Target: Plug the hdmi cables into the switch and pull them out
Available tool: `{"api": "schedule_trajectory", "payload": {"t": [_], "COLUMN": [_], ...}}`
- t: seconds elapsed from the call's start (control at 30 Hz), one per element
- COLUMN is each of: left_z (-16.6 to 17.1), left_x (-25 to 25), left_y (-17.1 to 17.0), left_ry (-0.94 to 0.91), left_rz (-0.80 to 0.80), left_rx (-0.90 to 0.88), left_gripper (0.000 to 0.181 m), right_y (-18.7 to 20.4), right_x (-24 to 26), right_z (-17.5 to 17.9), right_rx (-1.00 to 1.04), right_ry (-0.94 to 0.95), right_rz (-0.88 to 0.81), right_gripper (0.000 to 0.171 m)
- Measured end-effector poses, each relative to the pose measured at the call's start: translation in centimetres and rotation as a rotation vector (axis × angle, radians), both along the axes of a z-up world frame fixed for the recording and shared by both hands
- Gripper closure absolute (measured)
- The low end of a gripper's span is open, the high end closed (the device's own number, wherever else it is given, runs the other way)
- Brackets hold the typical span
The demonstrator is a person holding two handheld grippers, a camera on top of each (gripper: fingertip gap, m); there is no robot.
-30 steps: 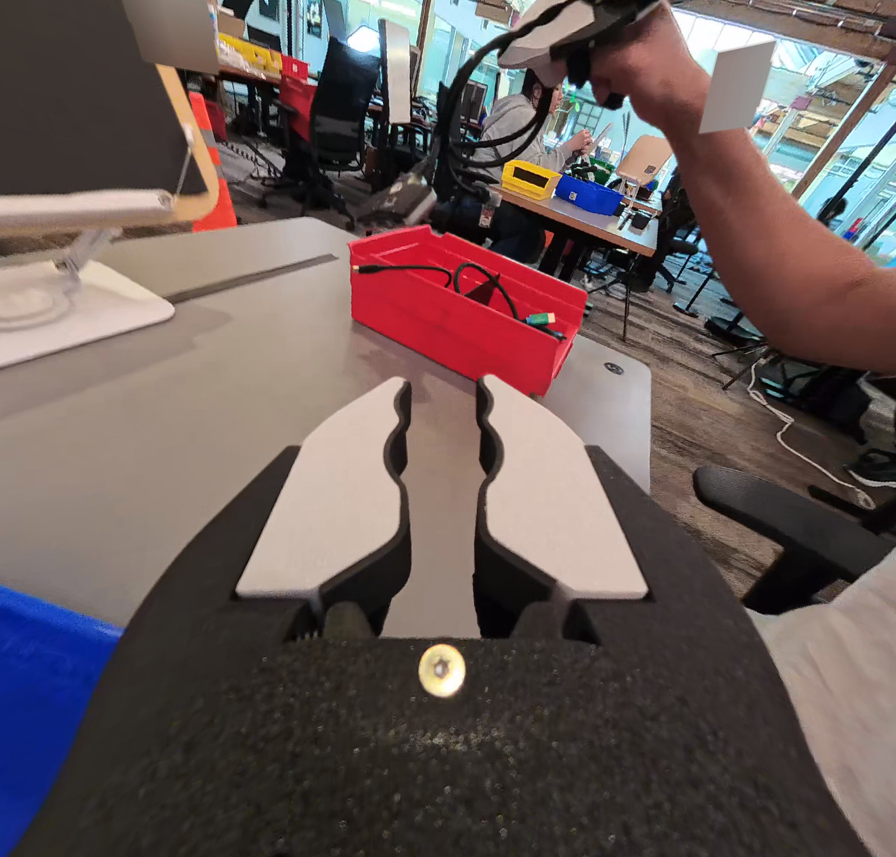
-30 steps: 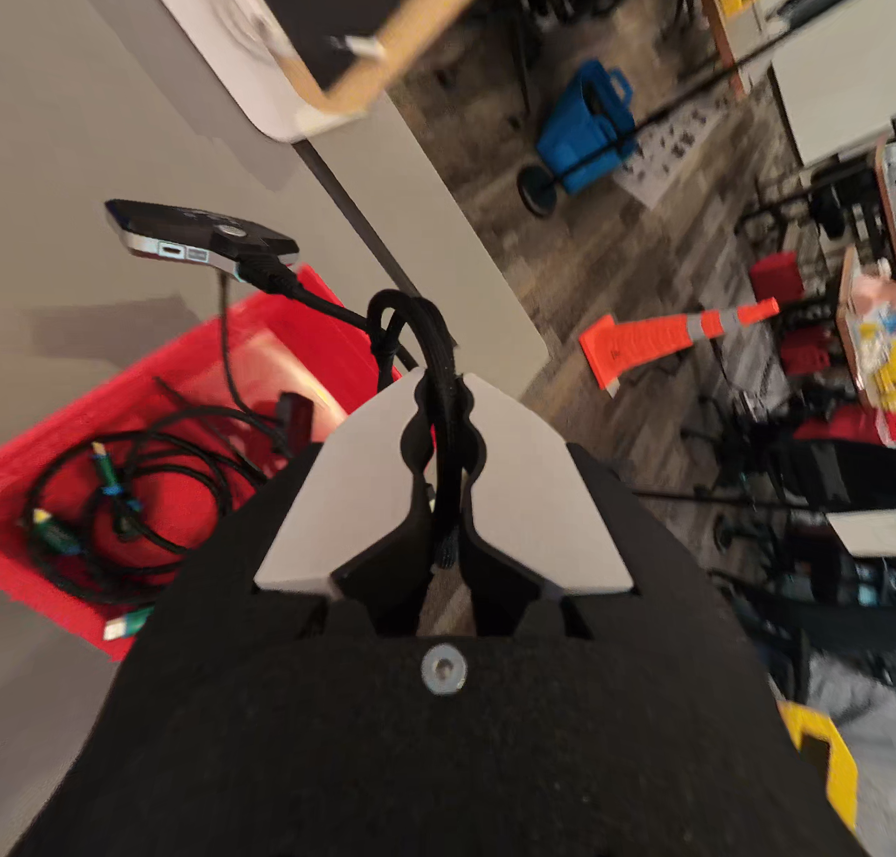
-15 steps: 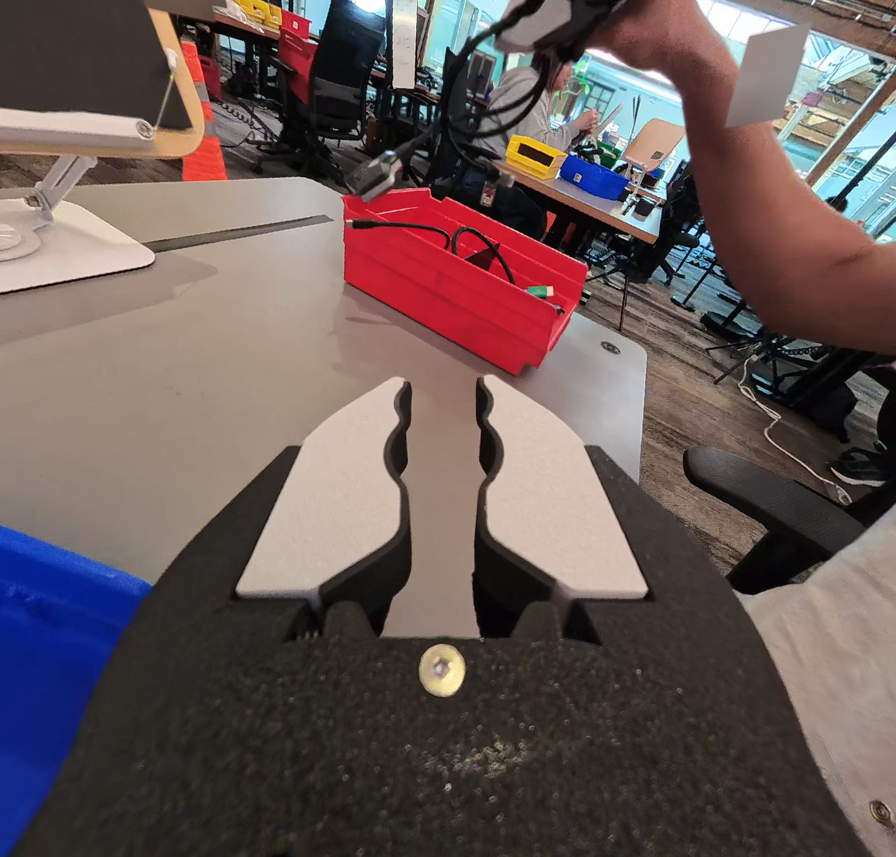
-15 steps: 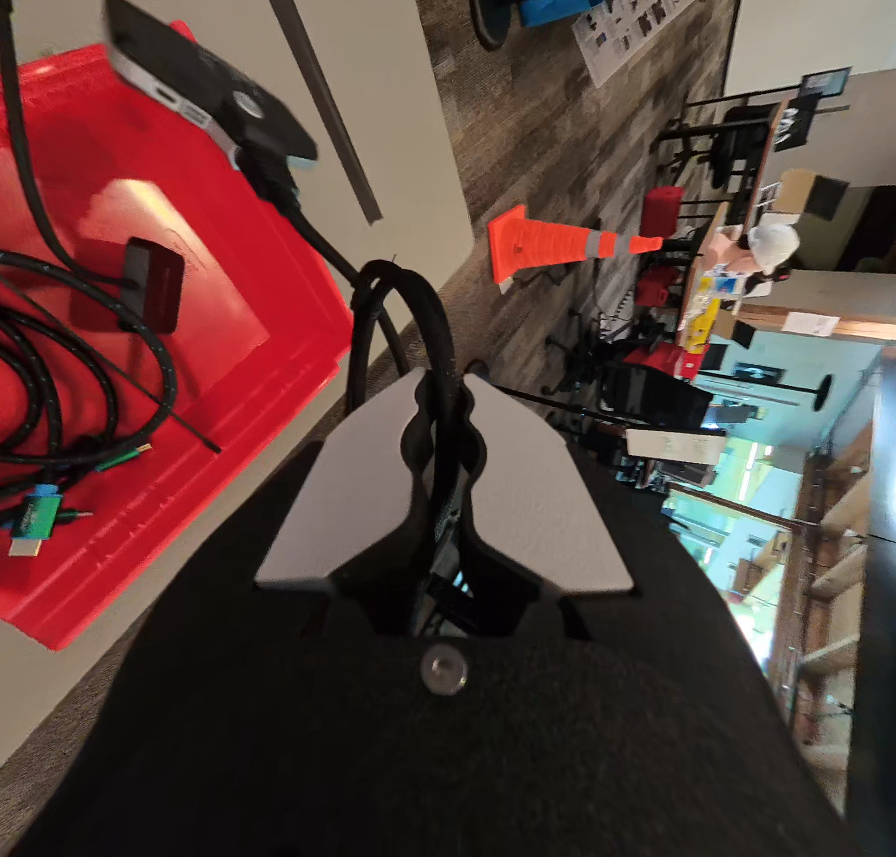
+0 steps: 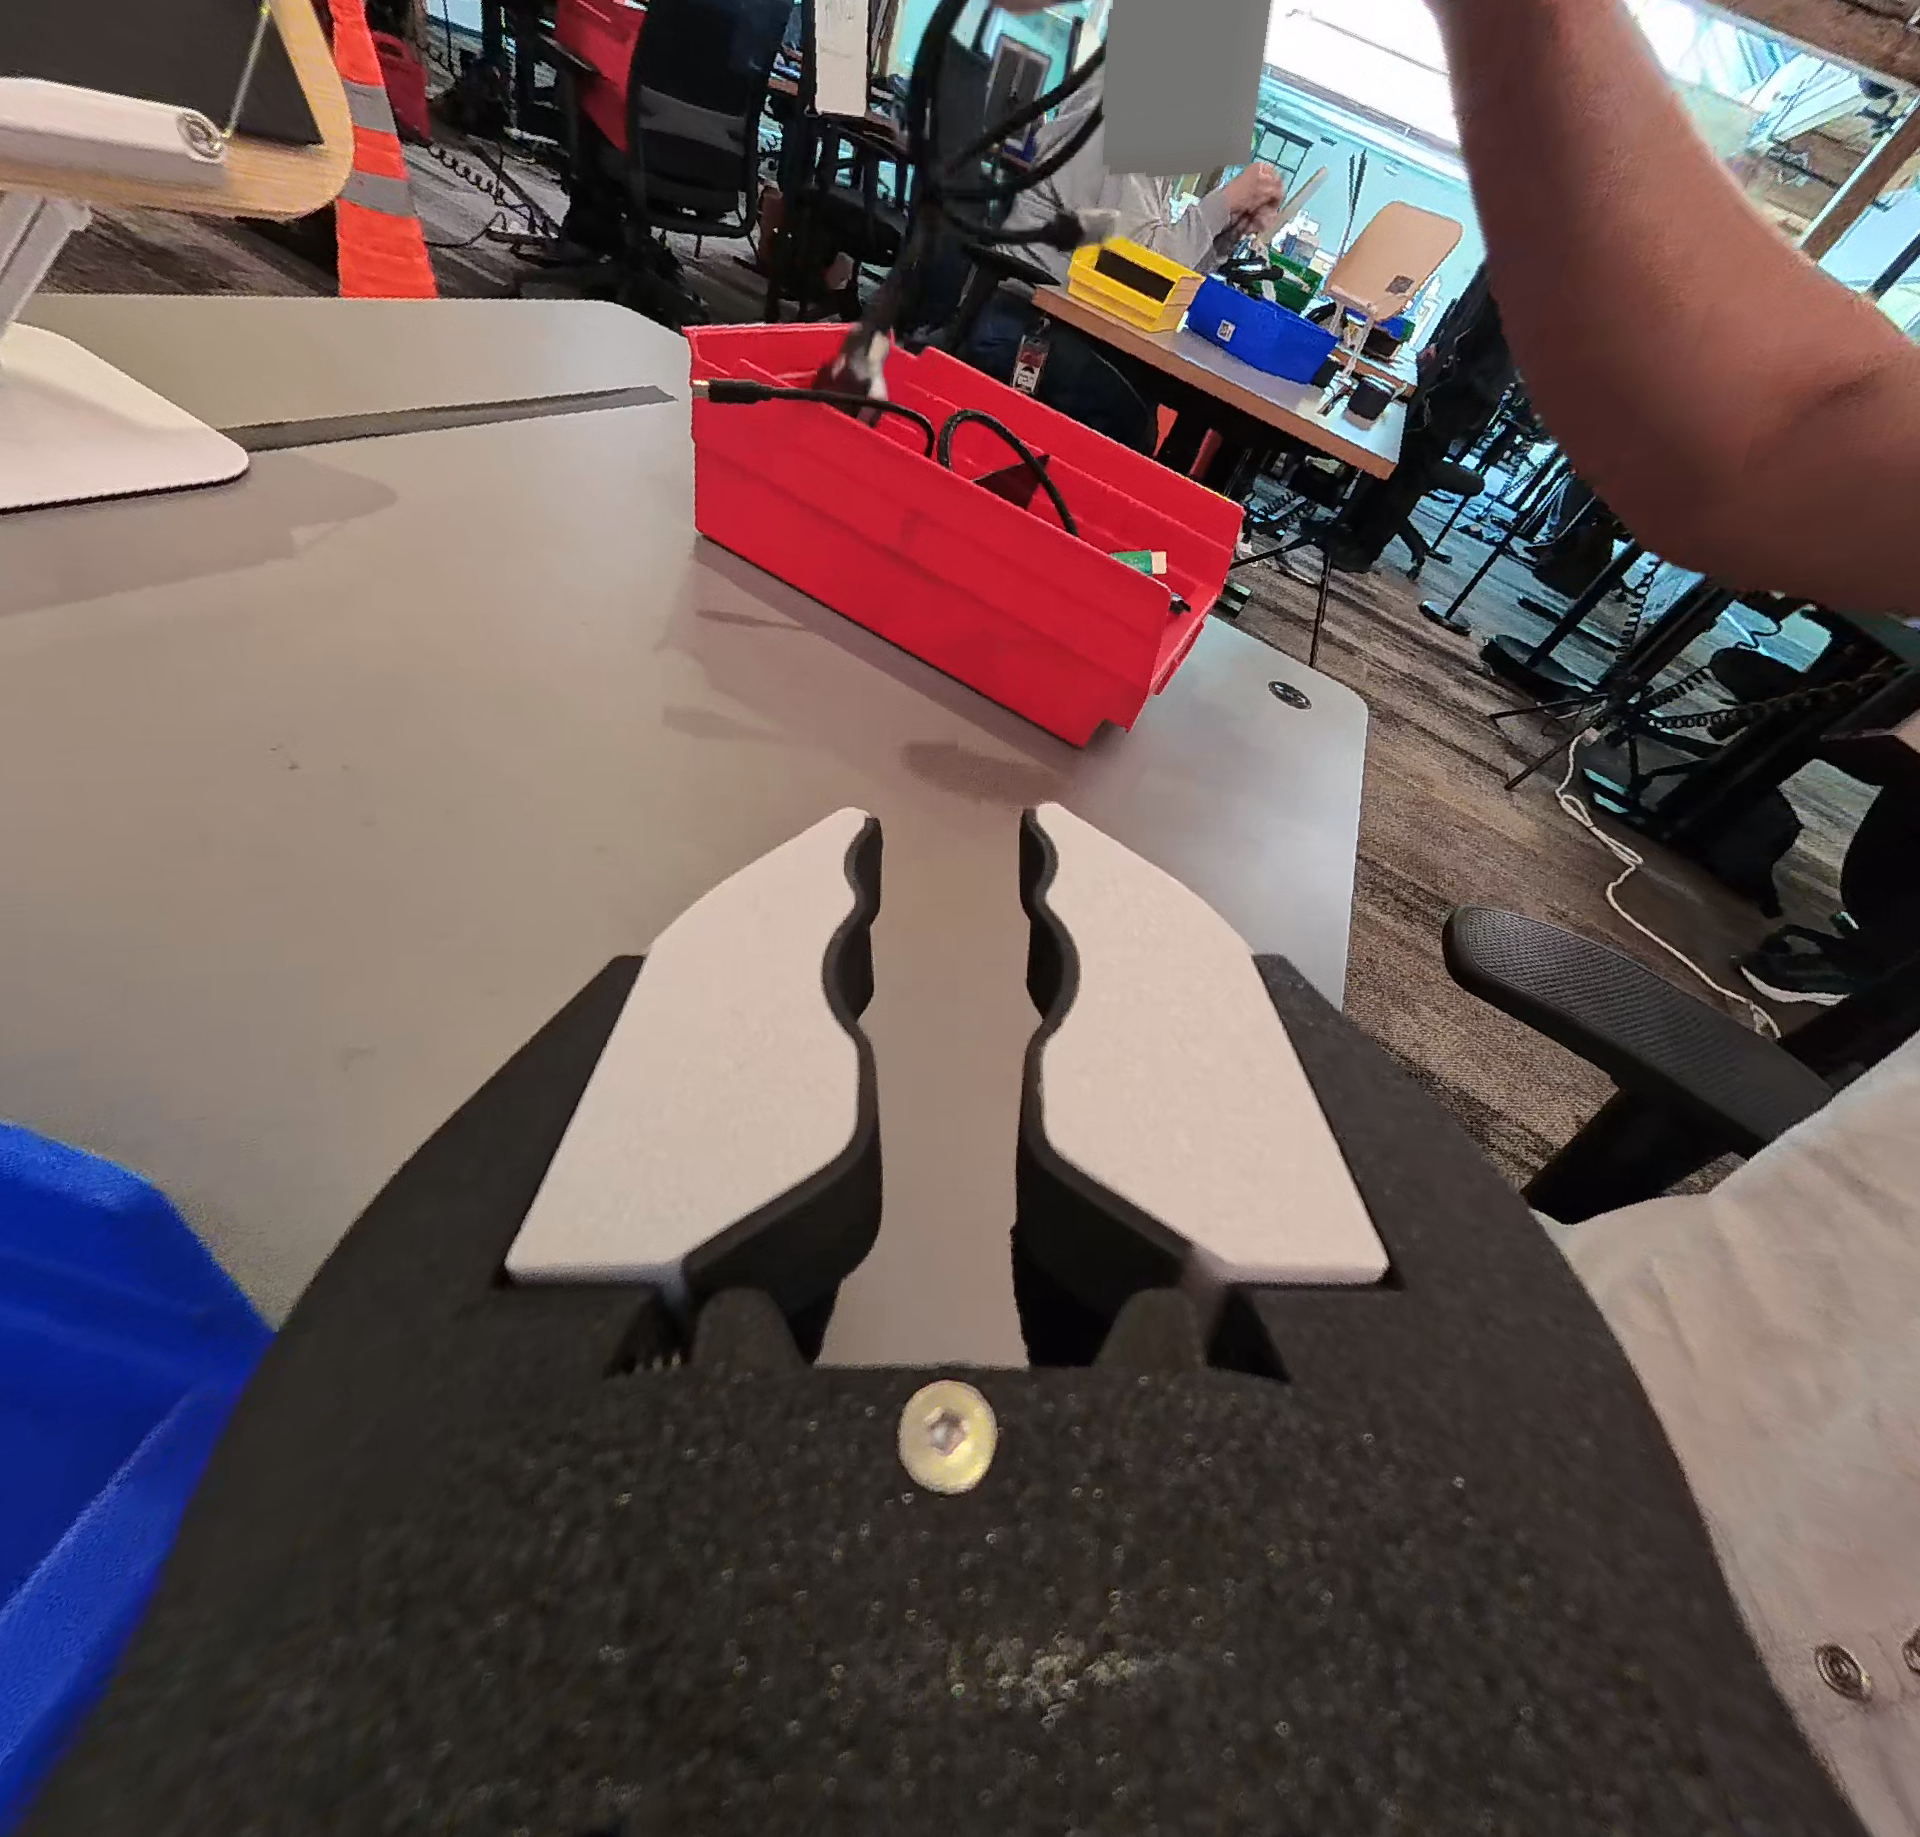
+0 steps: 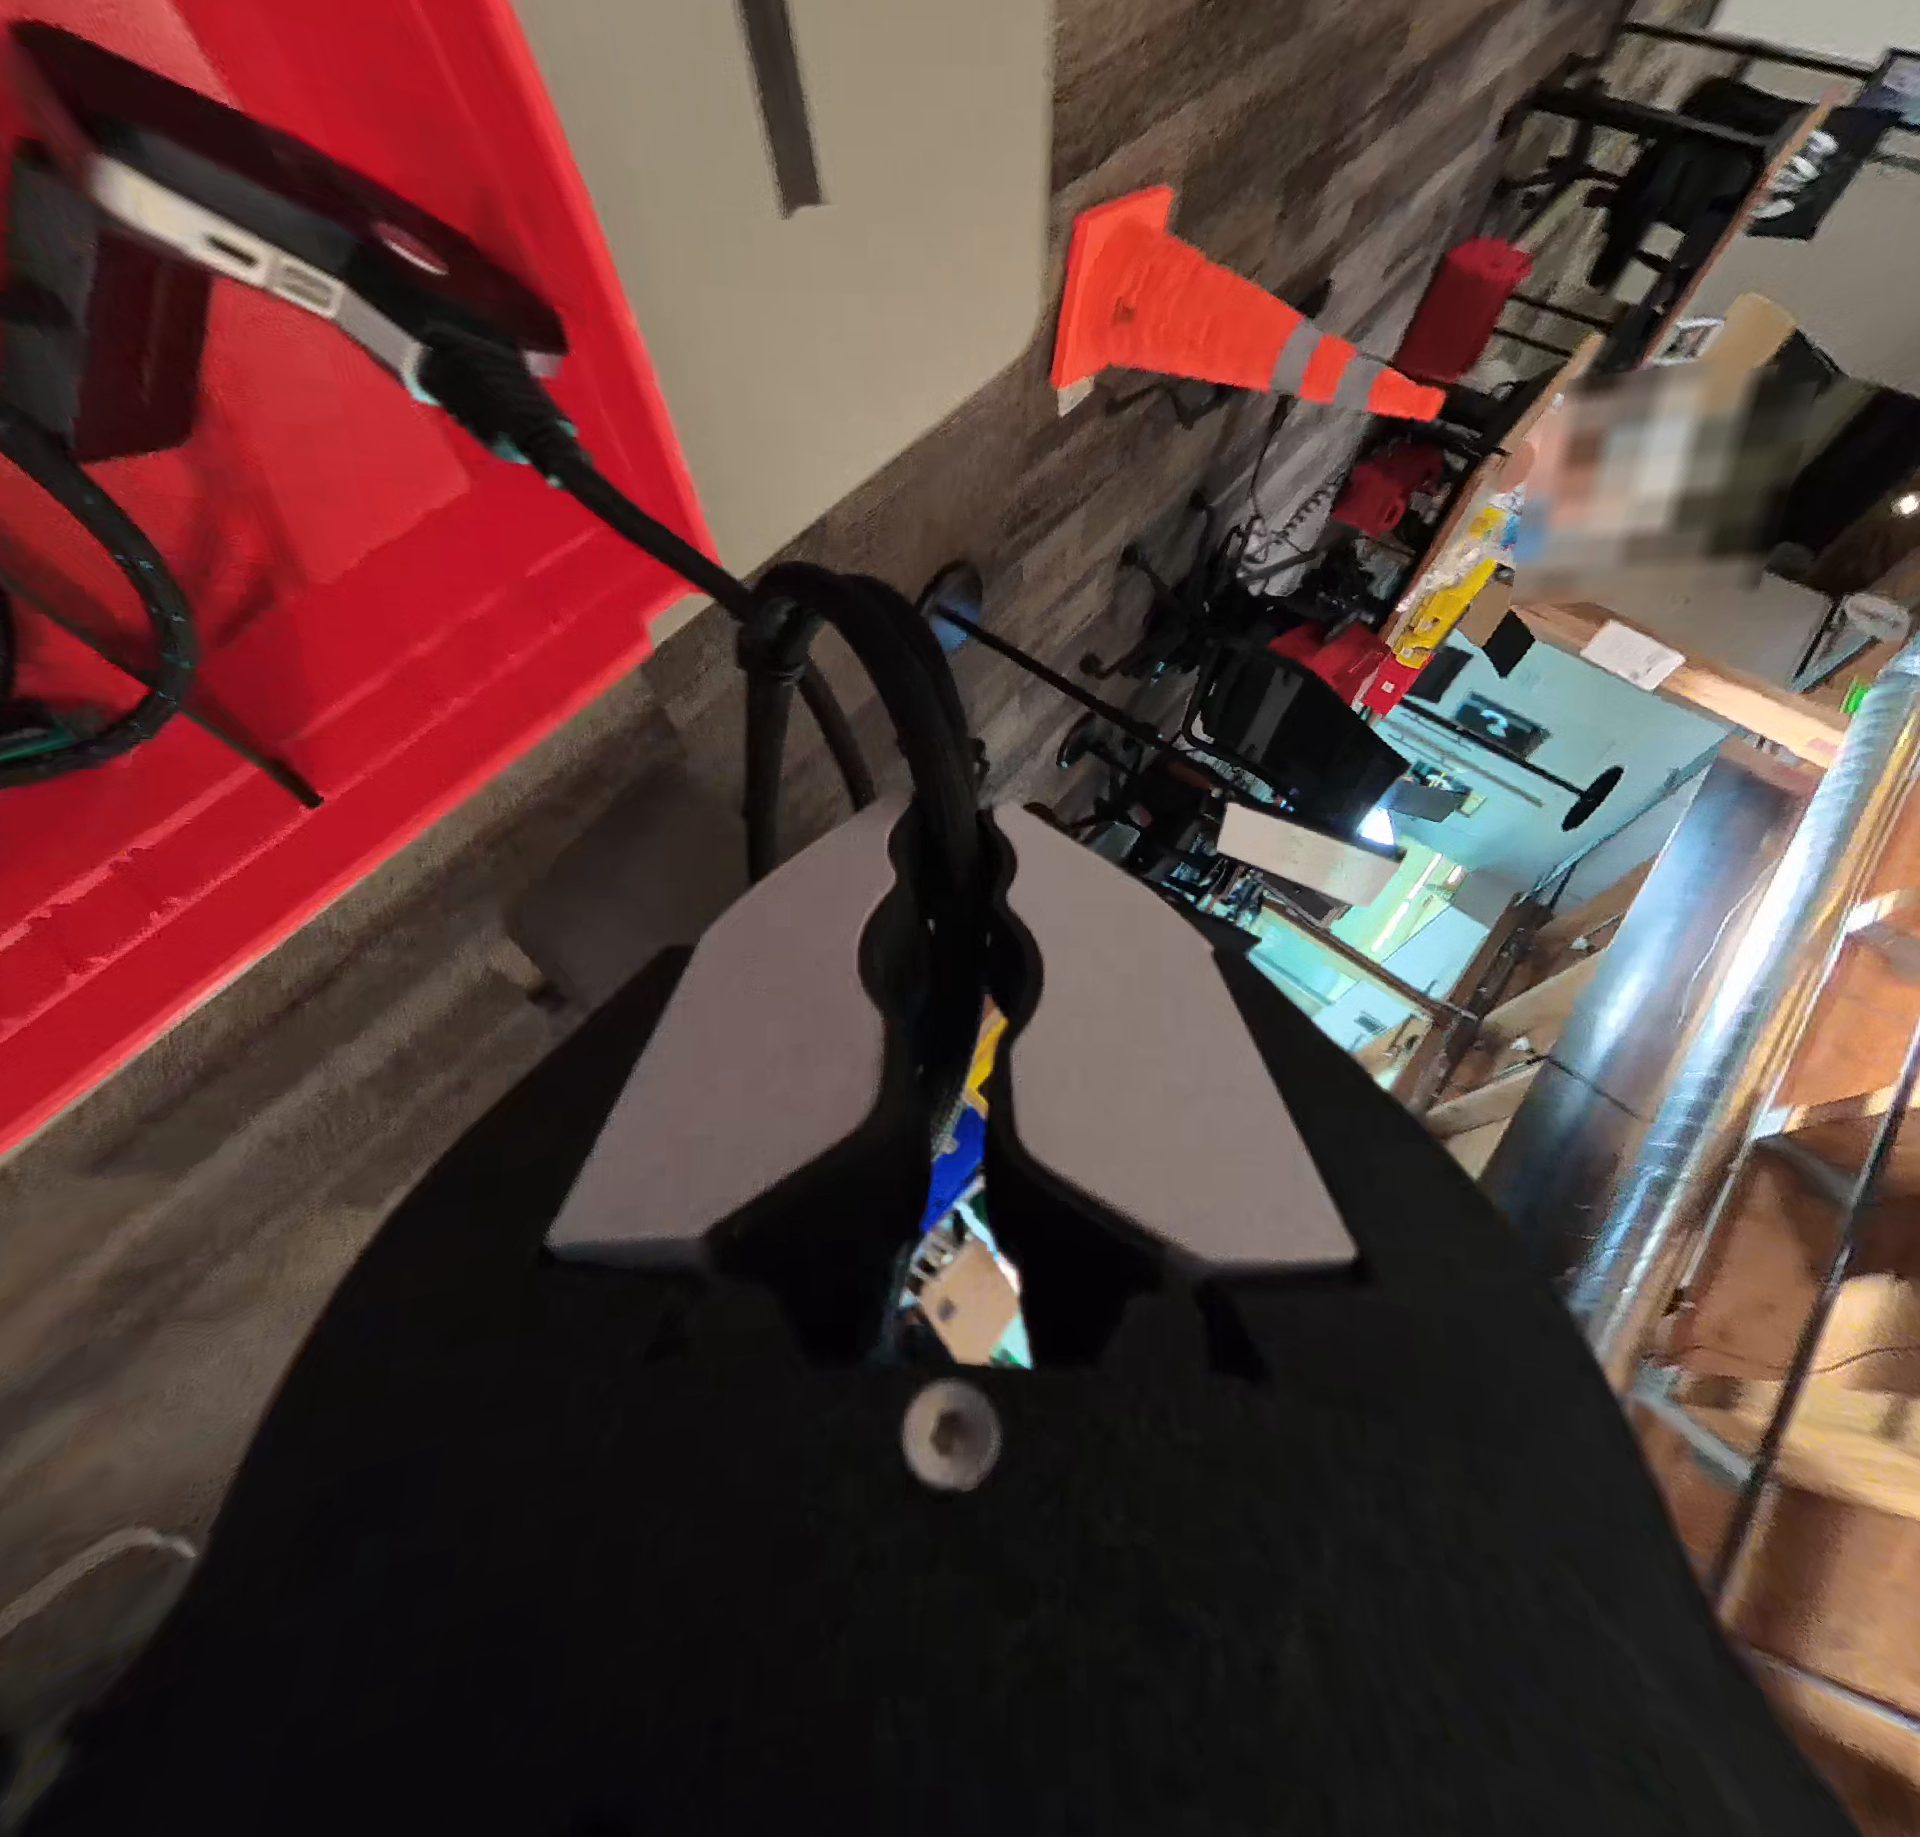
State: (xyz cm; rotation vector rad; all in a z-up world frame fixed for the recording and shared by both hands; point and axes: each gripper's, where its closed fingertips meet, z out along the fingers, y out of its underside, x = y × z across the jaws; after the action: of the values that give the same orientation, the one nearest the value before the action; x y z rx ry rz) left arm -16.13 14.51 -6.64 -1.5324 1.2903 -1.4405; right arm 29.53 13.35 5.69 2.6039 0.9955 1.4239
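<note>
While the left gripper [image 5: 948,831] hovers over the grey worktop [image 5: 364,748] with fingers spread and empty, a red bin [image 5: 935,551] holding loose cables sits ahead, a blue bin [image 5: 94,1372] at lower left. Seen from the right wrist, the right gripper [image 6: 951,831] pinches a looped black hdmi cable [image 6: 883,644] whose plug sits in the switch [image 6: 281,229], hanging above the red bin; an orange cone [image 6: 1226,333] stands on the floor.
</note>
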Motion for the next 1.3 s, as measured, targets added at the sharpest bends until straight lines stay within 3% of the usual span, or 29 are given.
{"api": "schedule_trajectory", "payload": {"t": [0.2,0.43,0.57,0.73,0.93,1.0,1.07,1.3], "left_z": [-0.5,-1.1,-1.7,-1.9,-1.9,-1.9,-2.0,-2.5], "left_x": [-0.4,-0.2,0.1,0.3,0.1,0.2,0.3,0.5], "left_y": [-0.4,-0.9,-1.1,-1.6,-1.7,-1.7,-1.8,-1.7], "left_ry": [0.010,0.021,0.036,0.045,0.049,0.043,0.039,0.045], "left_rz": [0.008,-0.011,-0.025,-0.042,-0.034,-0.041,-0.046,-0.053], "left_rx": [0.001,-0.008,-0.004,-0.009,0.010,-0.010,-0.023,-0.047], "left_gripper": [0.157,0.157,0.157,0.157,0.157,0.157,0.157,0.157], "right_y": [3.7,3.4,3.9,3.3,2.2,1.2,-0.3,-6.6], "right_x": [-4.0,-7.7,-5.9,-0.1,3.0,3.2,3.8,2.3], "right_z": [-9.1,-14.4,-15.9,-18.0,-15.4,-13.6,-11.5,-7.7], "right_rx": [-0.205,-0.192,-0.139,-0.144,0.040,0.109,0.189,0.492], "right_ry": [0.155,0.702,0.695,0.530,0.618,0.690,0.733,0.972], "right_rz": [0.033,-0.097,-0.046,0.014,-0.039,-0.089,-0.142,-0.138], "right_gripper": [0.164,0.164,0.163,0.156,0.142,0.116,0.105,0.102]}}
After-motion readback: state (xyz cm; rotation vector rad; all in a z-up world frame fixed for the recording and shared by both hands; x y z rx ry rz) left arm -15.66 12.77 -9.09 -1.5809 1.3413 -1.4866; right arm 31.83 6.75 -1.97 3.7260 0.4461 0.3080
